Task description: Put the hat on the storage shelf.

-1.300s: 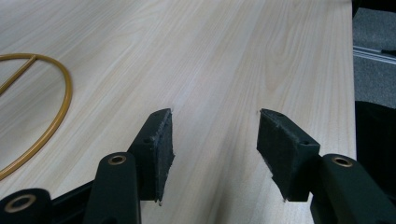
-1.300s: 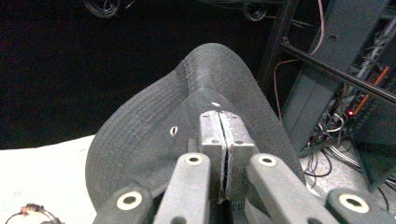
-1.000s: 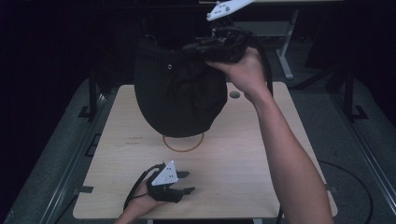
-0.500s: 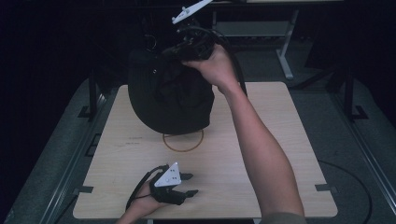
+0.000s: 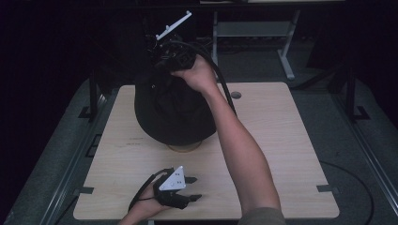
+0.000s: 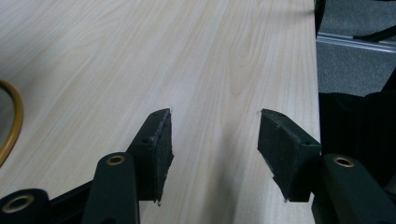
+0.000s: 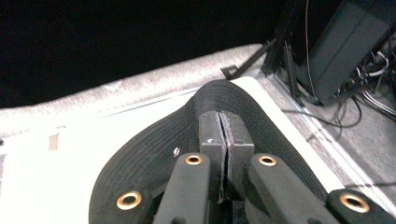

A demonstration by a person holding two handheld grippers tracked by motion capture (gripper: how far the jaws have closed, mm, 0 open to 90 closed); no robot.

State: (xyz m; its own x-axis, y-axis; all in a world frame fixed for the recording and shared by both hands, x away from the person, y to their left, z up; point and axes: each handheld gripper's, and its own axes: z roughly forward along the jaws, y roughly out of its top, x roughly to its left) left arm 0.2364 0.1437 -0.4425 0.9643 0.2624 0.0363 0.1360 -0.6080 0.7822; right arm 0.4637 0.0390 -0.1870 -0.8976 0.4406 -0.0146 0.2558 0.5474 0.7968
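Note:
A black hat (image 5: pixel 173 112) with a stitched brim (image 7: pixel 149 149) hangs over the back middle of the wooden table (image 5: pixel 281 140). My right gripper (image 5: pixel 164 61) is shut on its brim from above, and in the right gripper view the pads (image 7: pixel 224 128) are pressed together on the fabric. The hat's lower edge covers most of a yellow ring (image 5: pixel 185 147) lying on the table. My left gripper (image 5: pixel 193 188) rests near the table's front edge, open with nothing between its pads (image 6: pixel 215 135). The ring's rim (image 6: pixel 11 116) shows at the far left of the left gripper view.
A small round hole (image 5: pixel 236 94) sits in the table near its back edge. Behind the table stand a grey metal frame (image 5: pixel 286 51) and dark equipment with cables (image 7: pixel 345 51). Grey floor (image 5: pixel 356 154) surrounds the table.
My right hand has carried the hat left and down, so it now hangs lower over the ring. The left gripper has stayed where it was.

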